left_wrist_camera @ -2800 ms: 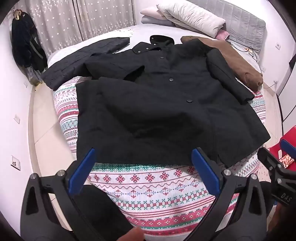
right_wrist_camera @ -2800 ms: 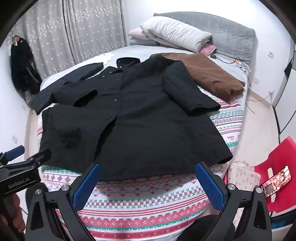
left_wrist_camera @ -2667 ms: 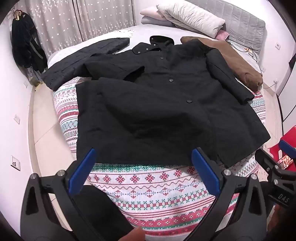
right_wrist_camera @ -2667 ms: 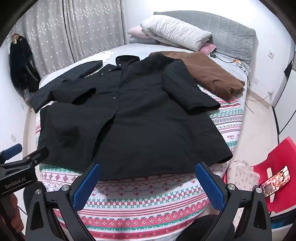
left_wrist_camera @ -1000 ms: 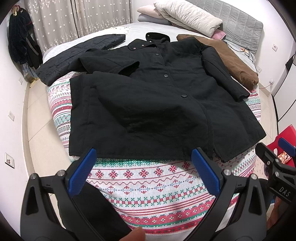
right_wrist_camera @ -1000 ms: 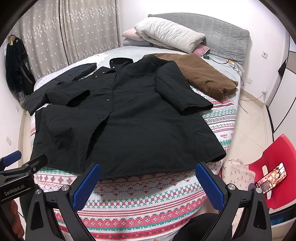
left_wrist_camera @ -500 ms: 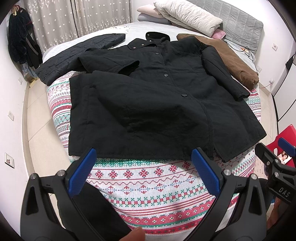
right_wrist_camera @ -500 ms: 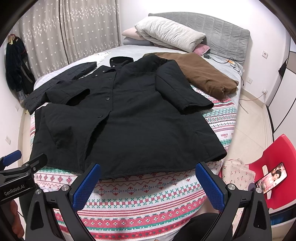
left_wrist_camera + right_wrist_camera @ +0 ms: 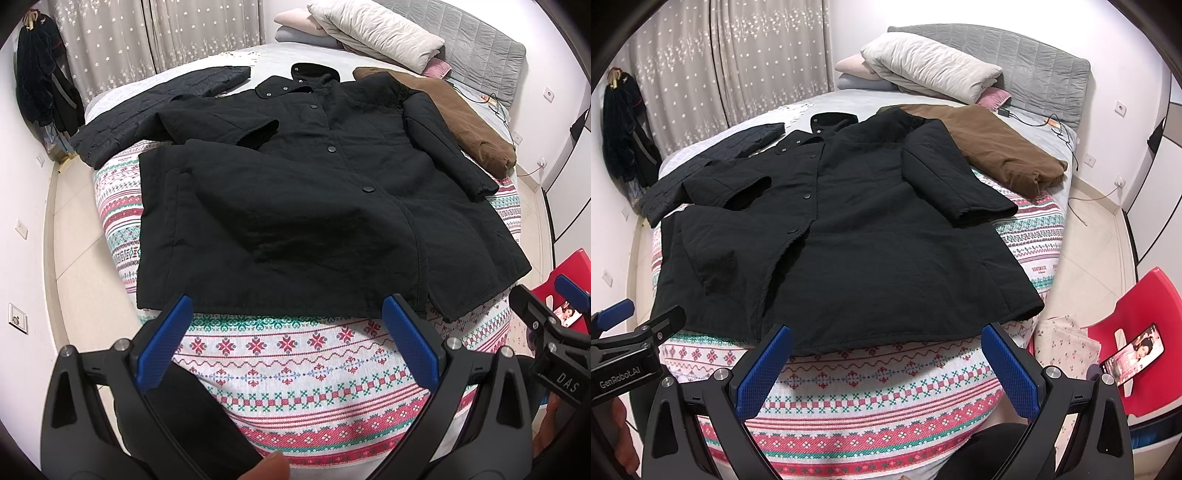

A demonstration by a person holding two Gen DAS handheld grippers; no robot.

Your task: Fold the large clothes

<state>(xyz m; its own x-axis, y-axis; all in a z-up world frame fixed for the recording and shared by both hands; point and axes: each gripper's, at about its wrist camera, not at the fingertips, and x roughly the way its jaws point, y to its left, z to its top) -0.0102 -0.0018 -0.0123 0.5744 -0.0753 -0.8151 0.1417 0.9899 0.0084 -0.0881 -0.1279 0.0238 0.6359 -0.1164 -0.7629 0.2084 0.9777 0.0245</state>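
Note:
A large black buttoned coat (image 9: 314,206) lies front up and spread flat on the bed, collar at the far end and hem toward me; it also shows in the right wrist view (image 9: 857,236). Its left sleeve is folded across the chest and its right sleeve lies straight along its side. My left gripper (image 9: 288,343) is open and empty, just short of the hem above the patterned blanket (image 9: 295,369). My right gripper (image 9: 886,369) is open and empty, also just short of the hem.
A second dark jacket (image 9: 147,107) lies at the far left of the bed and a brown garment (image 9: 993,151) at the far right. Pillows (image 9: 927,66) lean on the grey headboard. A red chair (image 9: 1145,325) with a phone stands to the right.
Both grippers have stayed open and nearly still at the foot of the bed, with only a slight shift of view. The coat has not moved.

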